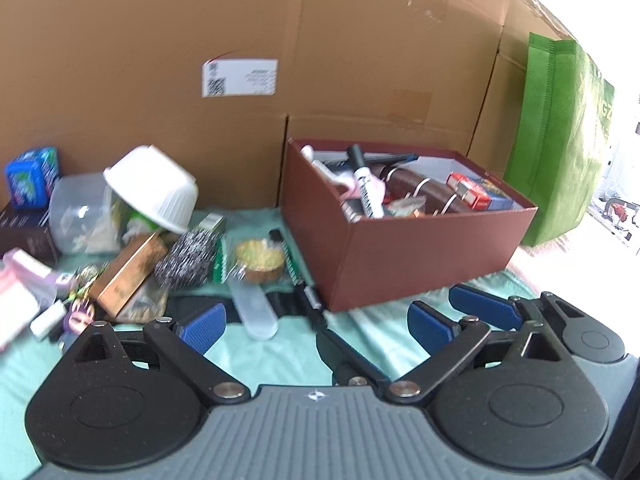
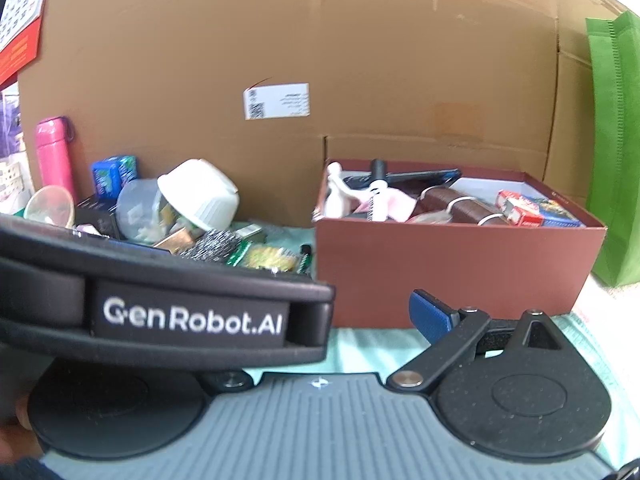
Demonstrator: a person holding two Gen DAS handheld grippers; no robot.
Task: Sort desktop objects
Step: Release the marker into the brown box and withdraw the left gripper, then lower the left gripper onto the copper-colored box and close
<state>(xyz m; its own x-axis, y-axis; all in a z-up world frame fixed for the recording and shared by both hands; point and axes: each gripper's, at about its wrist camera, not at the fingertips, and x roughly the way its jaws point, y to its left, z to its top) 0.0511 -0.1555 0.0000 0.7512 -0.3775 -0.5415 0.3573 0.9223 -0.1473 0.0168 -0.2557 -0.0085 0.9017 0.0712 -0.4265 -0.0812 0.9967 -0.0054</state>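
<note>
Only the right wrist view shows one pink bottle point(image 2: 54, 156) behind the clutter beside the brown box point(image 1: 404, 256), while the left gripper point(image 1: 316, 326) gapes empty and the right gripper's point(image 2: 320, 312) spread is hidden.

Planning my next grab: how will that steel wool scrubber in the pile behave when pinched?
The steel wool scrubber looks like loose wire mesh, so it probably compresses and weighs little. Its rough coils should grip the pads well. It leans against the gold box, which may shift.

A dark red open box point(image 1: 404, 248) at right holds markers, a brown roll and a card pack, while at left a loose heap lies with a tipped white bowl point(image 1: 154, 188), steel scourer point(image 1: 186, 258), gold box point(image 1: 128, 274) and black marker point(image 1: 298, 276).
</note>
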